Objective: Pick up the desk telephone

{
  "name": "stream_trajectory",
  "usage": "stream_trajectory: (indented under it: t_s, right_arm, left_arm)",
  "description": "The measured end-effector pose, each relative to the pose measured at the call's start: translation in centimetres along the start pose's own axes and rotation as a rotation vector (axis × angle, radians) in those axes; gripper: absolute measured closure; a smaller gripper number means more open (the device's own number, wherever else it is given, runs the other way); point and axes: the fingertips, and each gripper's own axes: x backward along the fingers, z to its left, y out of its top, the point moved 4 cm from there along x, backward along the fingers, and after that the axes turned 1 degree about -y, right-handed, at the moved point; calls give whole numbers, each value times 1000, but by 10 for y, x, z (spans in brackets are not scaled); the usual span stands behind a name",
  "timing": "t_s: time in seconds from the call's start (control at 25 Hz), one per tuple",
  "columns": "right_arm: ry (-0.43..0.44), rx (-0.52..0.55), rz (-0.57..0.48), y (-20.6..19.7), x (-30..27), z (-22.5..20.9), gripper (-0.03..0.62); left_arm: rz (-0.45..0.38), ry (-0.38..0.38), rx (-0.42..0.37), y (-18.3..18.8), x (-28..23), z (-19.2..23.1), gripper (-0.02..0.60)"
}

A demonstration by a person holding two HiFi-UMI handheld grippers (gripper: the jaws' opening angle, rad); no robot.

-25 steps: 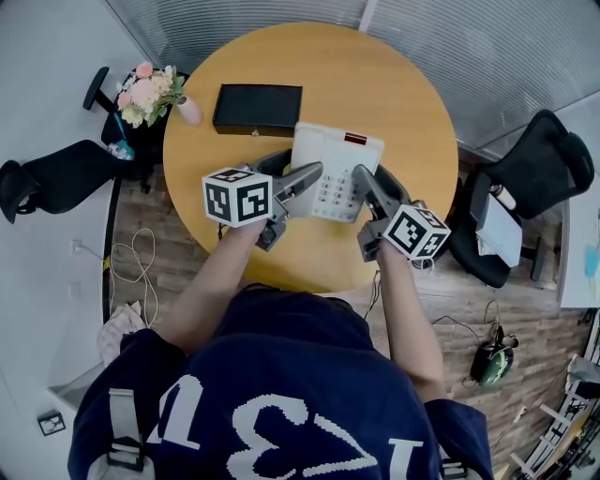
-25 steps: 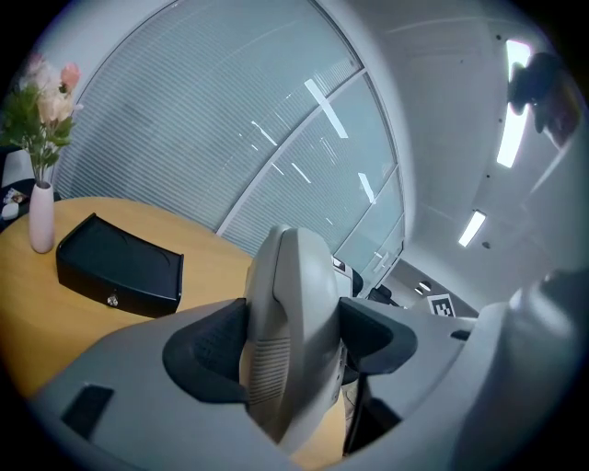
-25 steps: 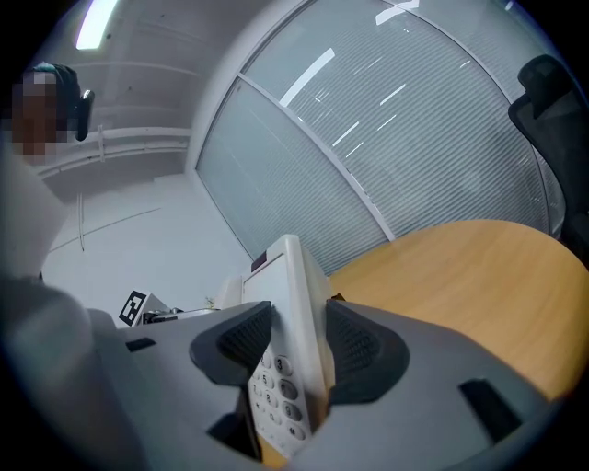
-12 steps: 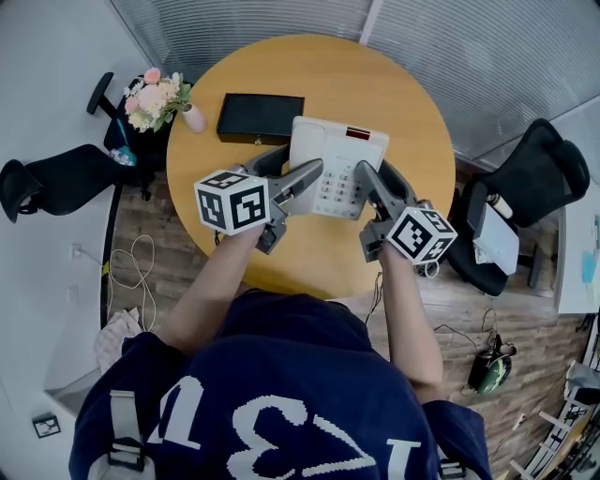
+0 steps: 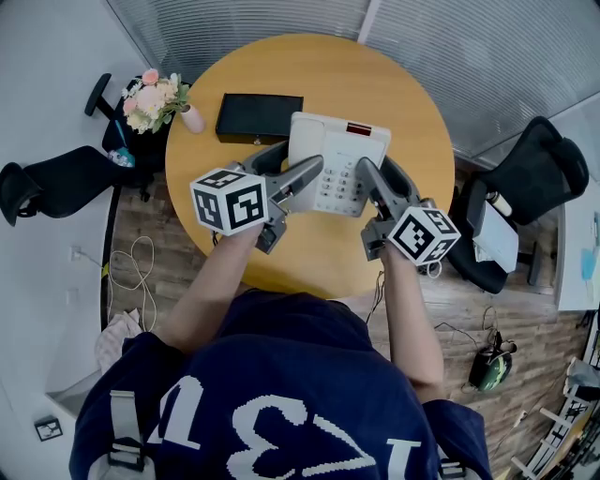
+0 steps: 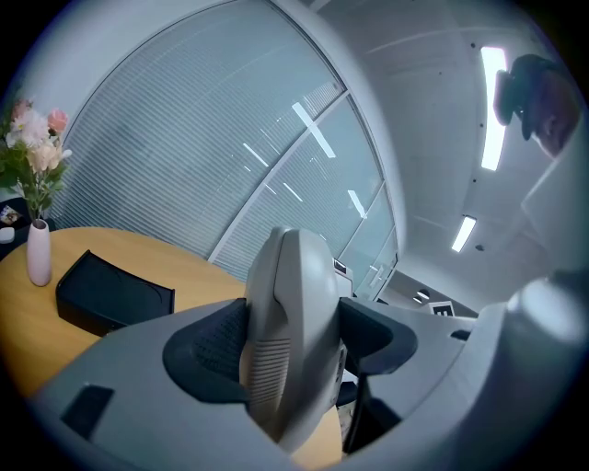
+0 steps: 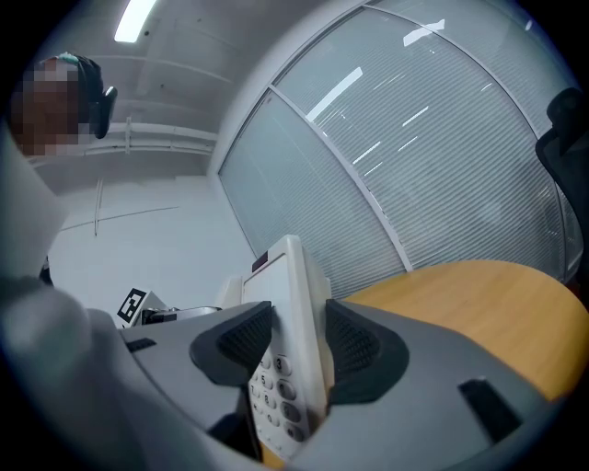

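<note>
Left claw (image 5: 302, 159) and right claw (image 5: 375, 171), both level, clamp the desk telephone (image 5: 339, 145).

We look down on a round wooden table (image 5: 394, 84) on a wood-plank floor (image 5: 159, 211). Glass walls with blinds (image 5: 253, 19) stand at twelve o'clock. One black office chair (image 5: 539, 164) sits at three o'clock, another chair (image 5: 56, 178) at nine. Strip lights (image 6: 494, 106) glow overhead.
</note>
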Motion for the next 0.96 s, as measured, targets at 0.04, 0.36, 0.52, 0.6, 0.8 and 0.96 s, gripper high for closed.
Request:
stream_trajectory:
  t_s: [0.04,0.36,0.52,0.6,0.8,0.96]
  right_arm:
    - [-1,2,-2,0,0,0,396]
    - [2,9,-13,3,1,3,397]
    - [6,9,-15,4,1,4,398]
    - [6,8,-17,4,1,4,398]
    - [8,5,-24,8,1,6,398]
    - [11,7,-28,10,0,7,398]
  left_arm:
    - [-1,-1,2,0,0,0,259]
    - [-9,-6,-6,4,1,-3,259]
    - [-10,-5,-21,5,1,-4,259]
    - [-11,-5,-28,7,2,-5,259]
    - [-14,-4,-44,12,2,-7,259]
    - [-10,-3,-54,15,2,-8,259]
